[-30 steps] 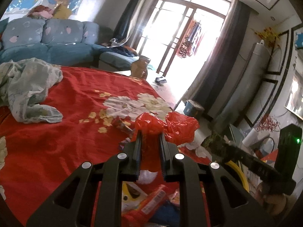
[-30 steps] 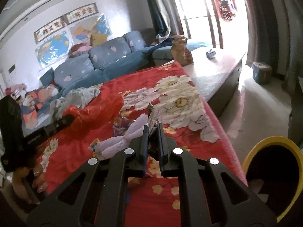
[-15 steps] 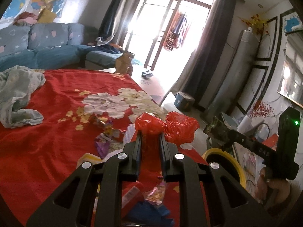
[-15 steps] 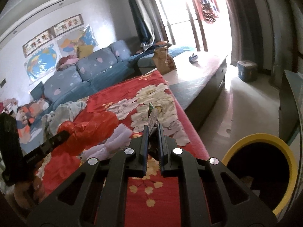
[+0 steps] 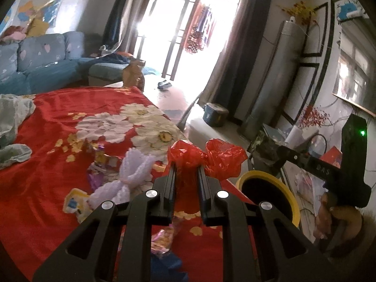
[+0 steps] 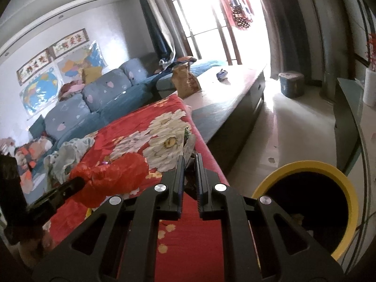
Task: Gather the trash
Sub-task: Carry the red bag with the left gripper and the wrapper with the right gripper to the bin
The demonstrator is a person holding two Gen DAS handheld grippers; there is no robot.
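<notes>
The round yellow-rimmed bin (image 6: 303, 209) looks dark inside, the left gripper (image 5: 186, 166) clamps a crinkly red plastic bag (image 5: 206, 158), and the right gripper (image 6: 189, 162) pinches a shiny foil wrapper (image 6: 189, 145).

Your right gripper (image 6: 188, 162): fingers pinched on a crinkled wrapper (image 6: 189, 146). Near right: yellow-rimmed bin (image 6: 338, 176) on the floor. Left: red plastic bag (image 6: 112, 179) over the red floral cloth (image 6: 145, 127). Far left: blue sofa (image 6: 98, 98).
</notes>
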